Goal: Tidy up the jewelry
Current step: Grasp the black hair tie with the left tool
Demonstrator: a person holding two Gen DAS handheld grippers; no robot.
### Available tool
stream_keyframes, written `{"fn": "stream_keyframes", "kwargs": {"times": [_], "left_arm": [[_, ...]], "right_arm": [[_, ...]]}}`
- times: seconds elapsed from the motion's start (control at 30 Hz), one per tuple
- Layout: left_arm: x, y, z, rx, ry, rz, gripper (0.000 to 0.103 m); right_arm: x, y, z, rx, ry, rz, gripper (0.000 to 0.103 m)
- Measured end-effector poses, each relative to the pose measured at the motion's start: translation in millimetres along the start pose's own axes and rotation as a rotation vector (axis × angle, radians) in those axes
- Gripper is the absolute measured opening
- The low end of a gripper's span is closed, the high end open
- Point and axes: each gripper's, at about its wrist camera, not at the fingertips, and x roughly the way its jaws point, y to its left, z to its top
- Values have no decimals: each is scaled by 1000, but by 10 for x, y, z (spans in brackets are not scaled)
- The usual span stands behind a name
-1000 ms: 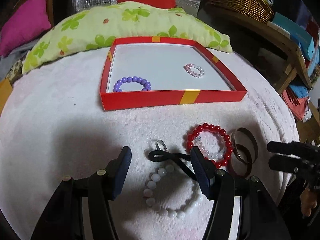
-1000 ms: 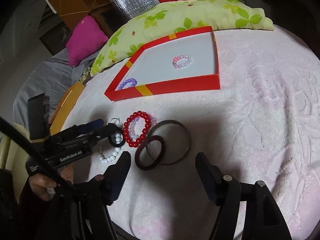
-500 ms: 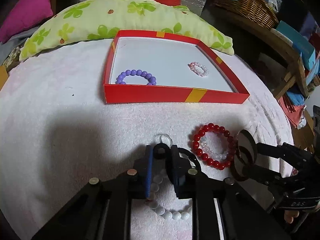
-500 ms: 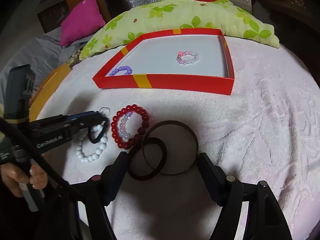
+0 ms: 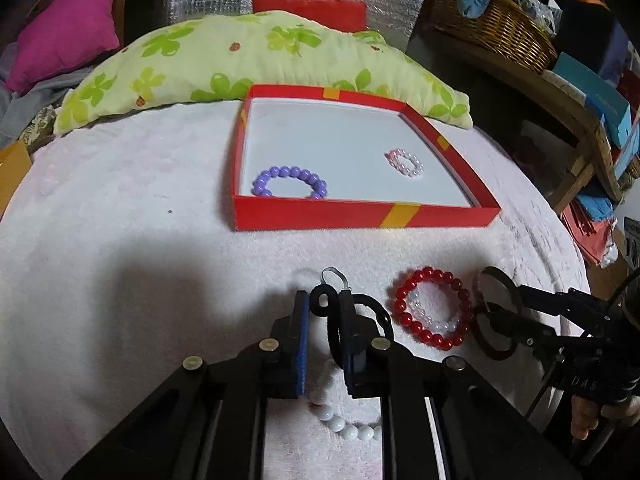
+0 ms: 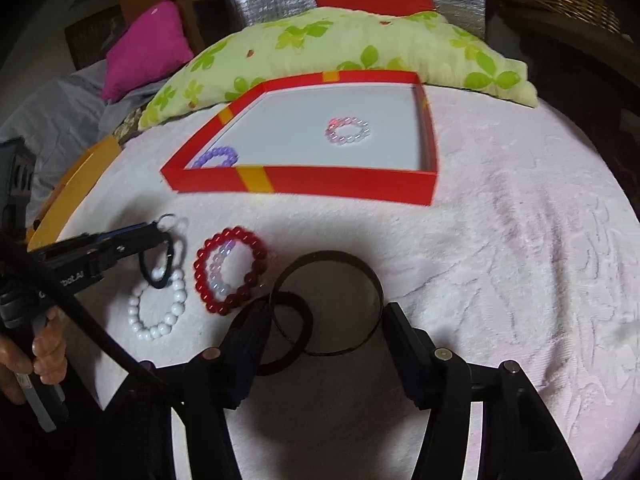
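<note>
White textured blanket (image 5: pixel 120 240) over a round surface, green floral pillow (image 5: pixel 240 60) behind. Left gripper (image 5: pixel 324 312) clenched on black hair tie (image 5: pixel 320 300) – tie loop pinched between the pads, rest of it trailing right; seen from the right wrist at (image 6: pixel 156 264), overlapping white bead bracelet (image 6: pixel 158 308). Small clear ring (image 5: pixel 334 276) just past the fingertips. Right gripper (image 6: pixel 324 320) spread wide, jaws straddling two dark bangles – smaller one (image 6: pixel 288 332) touching the left finger, larger one (image 6: pixel 326 302) between the fingers. Red bead bracelet (image 6: pixel 230 270) with a clear beaded one inside it, between tie and bangles. Farther out, red box (image 5: pixel 360 214) holding purple bead bracelet (image 5: pixel 288 180) at near-left and pink-white bracelet (image 5: pixel 404 162) toward the right.
</note>
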Motion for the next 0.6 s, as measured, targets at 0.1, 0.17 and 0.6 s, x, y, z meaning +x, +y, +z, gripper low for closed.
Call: {"fn": "stream_keyframes", "kwargs": {"times": [0.1, 0.17, 0.6], "left_arm": [[-11, 67, 18, -19, -14, 33, 15], [0, 120, 16, -39, -13, 51, 15], [91, 275, -55, -108, 57, 82, 35]], "right_arm": [[-16, -114, 29, 48, -13, -39, 60], [-17, -198, 43, 88, -16, -52, 60], [35, -308, 77, 156, 10, -59, 62]]}}
